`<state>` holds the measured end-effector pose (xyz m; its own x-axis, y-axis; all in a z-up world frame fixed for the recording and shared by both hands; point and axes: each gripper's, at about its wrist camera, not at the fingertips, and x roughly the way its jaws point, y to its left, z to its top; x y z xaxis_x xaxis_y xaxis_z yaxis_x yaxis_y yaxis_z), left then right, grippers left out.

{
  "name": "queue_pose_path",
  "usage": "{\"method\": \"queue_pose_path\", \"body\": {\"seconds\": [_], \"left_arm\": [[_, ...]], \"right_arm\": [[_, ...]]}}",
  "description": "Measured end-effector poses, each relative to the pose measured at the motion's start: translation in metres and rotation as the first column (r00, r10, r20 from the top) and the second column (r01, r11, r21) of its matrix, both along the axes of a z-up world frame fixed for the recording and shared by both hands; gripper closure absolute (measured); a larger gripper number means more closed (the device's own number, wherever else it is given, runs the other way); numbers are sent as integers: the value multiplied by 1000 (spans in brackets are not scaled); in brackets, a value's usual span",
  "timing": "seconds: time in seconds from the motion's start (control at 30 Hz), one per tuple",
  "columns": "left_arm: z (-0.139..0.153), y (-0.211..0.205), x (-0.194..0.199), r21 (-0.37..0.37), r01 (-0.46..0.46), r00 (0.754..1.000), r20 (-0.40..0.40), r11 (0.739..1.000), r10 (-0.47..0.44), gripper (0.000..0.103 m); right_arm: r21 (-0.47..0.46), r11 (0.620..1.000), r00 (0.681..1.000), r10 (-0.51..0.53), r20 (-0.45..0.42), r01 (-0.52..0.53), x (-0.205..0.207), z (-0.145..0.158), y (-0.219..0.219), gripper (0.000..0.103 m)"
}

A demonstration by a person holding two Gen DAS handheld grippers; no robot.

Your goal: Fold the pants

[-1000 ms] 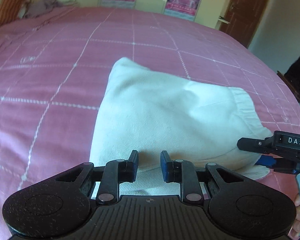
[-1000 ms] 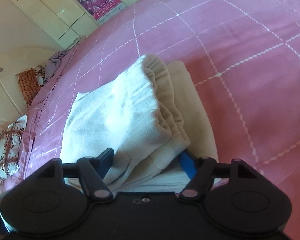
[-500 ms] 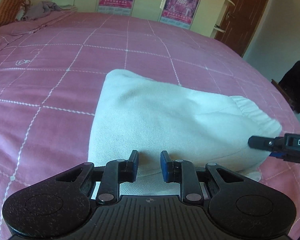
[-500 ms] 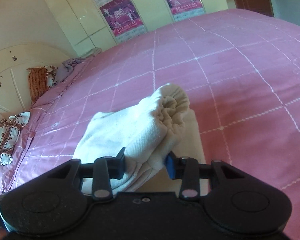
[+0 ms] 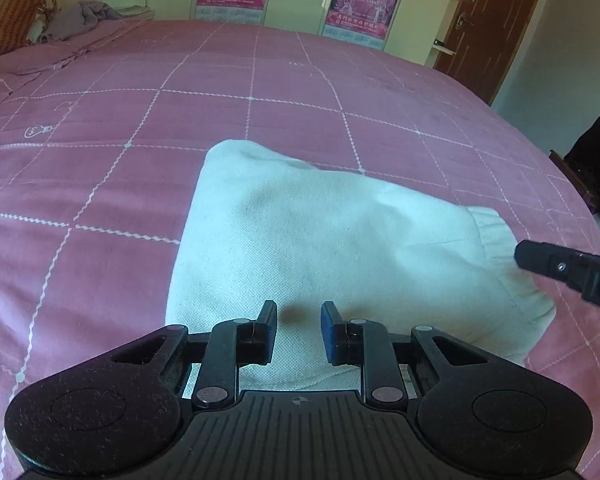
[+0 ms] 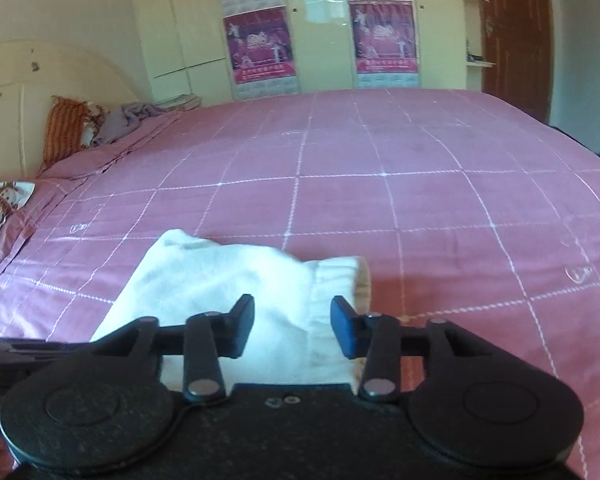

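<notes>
The white pants [image 5: 320, 232] lie folded on the pink checked bedspread [image 5: 100, 160], their gathered waistband [image 5: 496, 232] at the right end. My left gripper [image 5: 299, 324] is shut on the near edge of the fabric, which fills the narrow gap between its pads. In the right wrist view, my right gripper [image 6: 292, 320] has the waistband end of the pants [image 6: 220, 276] between its jaws; they are closing and grip the cloth, which is lifted off the bed. One finger of the right gripper [image 5: 540, 258] shows at the waistband in the left wrist view.
An orange pillow [image 6: 64, 132] and a grey garment [image 6: 128, 120] lie at the head of the bed. A cream wardrobe with posters [image 6: 260, 40] and a brown door [image 6: 512, 32] stand beyond. A dark chair [image 5: 596, 160] is at the bed's right side.
My right gripper has rolled level, risen, and narrowed its jaws onto the waistband, lifting that end. The left gripper keeps its grip and has shifted slightly.
</notes>
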<state>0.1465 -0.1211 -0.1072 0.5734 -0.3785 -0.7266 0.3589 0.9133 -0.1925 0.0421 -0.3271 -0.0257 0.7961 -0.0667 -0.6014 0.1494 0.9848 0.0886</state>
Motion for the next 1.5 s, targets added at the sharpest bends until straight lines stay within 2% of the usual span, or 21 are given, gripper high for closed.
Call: {"method": "queue_pose_path", "body": {"seconds": [0.03,0.1,0.17,0.2,0.27,0.37,0.47,0.53,0.63,0.77,0.9,0.97,1.0,1.07,1.17,1.2,1.23,1.3,1.37,1.5], "left_arm": [[-6,-3,2,22,4,1000,-18,1000,-4,80],[-26,-3,2,47,20,998,-59,999,-18,80],[-33,1,-10,35,41,999,-30,999,-40,80],[-34,2,-14,32,40,999,-24,999,-39,80],[-33,3,-13,23,30,999,-33,999,-29,80],[-25,6,-4,3,23,998,-57,1000,-23,80],[-12,7,2,-3,27,999,-26,1000,-27,80],[-7,2,15,3,34,999,-23,999,-34,80],[-6,-6,38,-4,26,999,-24,1000,-26,80],[-9,-22,72,25,36,999,-28,999,-35,80],[-21,-37,103,42,31,998,-56,999,-28,80],[-27,-43,118,48,21,997,-69,999,-18,80],[-30,-45,125,51,15,997,-76,999,-11,80],[-36,-46,137,48,2,996,-91,999,3,80],[-39,-50,143,56,-3,997,-75,998,7,80],[-40,-52,143,60,-2,998,-66,998,6,80],[-41,-53,142,64,-1,998,-55,998,5,80],[-43,-56,139,73,0,999,-35,997,2,80],[-44,-56,137,78,0,1000,-21,997,1,80],[-44,-59,133,94,4,1000,-3,996,-4,80]], "right_arm": [[-3,1000,1000,20,-15,-20,5,-4,4,72],[-23,999,996,44,-76,-45,11,-22,9,72],[-50,998,986,38,-164,-47,12,-50,4,73],[-56,997,982,35,-188,-46,9,-64,0,79],[-45,998,987,42,-158,-50,0,-68,-5,80],[-63,997,983,40,-182,-52,6,-61,1,79],[-4,999,986,45,-158,-46,4,-47,0,72],[-12,998,989,59,-132,-61,6,-38,2,71],[-29,996,991,81,-104,-84,28,-25,6,71],[-49,994,990,97,-103,-102,72,-21,10,71],[-105,989,985,90,-149,-107,112,-36,12,72],[-120,989,976,62,-207,-88,125,-59,2,81],[-100,992,973,57,-222,-81,127,-69,-4,89],[-60,997,978,38,-207,-51,123,-76,-12,95],[-42,998,979,32,-203,-41,122,-76,-15,95],[-40,999,979,23,-202,-32,123,-72,-14,93],[-39,999,983,23,-183,-30,122,-66,-11,85],[-88,995,987,25,-158,-39,126,-64,-6,82],[-74,997,982,15,-190,-30,133,-79,-11,82],[-62,998,986,-15,-164,5,134,-87,-16,84]]}}
